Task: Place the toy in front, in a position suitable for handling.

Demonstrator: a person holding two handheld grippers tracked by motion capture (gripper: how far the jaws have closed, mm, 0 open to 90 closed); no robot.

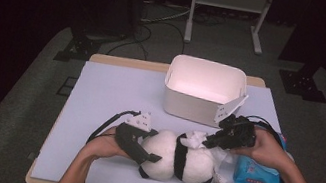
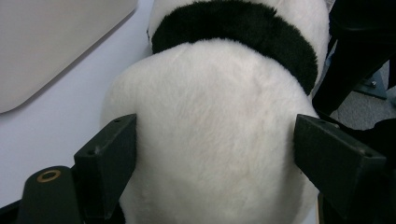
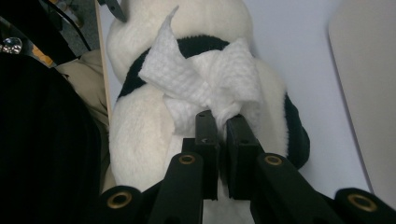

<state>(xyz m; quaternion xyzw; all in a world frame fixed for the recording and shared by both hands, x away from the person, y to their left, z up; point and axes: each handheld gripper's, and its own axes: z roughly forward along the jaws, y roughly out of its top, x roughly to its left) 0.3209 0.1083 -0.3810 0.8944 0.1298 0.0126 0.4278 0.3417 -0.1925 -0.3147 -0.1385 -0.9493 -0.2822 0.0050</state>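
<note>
We see a plump black-and-white plush panda toy [image 1: 178, 158] lying on its side on the pale lavender-grey table mat [image 1: 109, 97], toward the six o'clock edge of the table and just at six o'clock of the white rectangular plastic bin [image 1: 203, 89]. The left gripper [image 1: 141, 143], held in the person's left hand [image 1: 105, 146], sits at the toy's nine o'clock end; in the left gripper view its jaws stand wide apart with the toy's white furry body [image 2: 210, 140] between them, the fur reaching both jaws, and the black fur band [image 2: 233, 28] lies at twelve o'clock of that. The right gripper [image 1: 207, 141], held in the person's right hand [image 1: 267, 150], comes in from three o'clock over the toy's other end. In the right gripper view its jaws are nearly closed, pinching a crumpled white textured wet wipe [image 3: 205, 79] that rests against the toy's black band [image 3: 196, 46]. A blue soft pack of wet wipes [image 1: 257, 178] lies on the mat at three o'clock of the toy, just beside it and under the right forearm.
</note>
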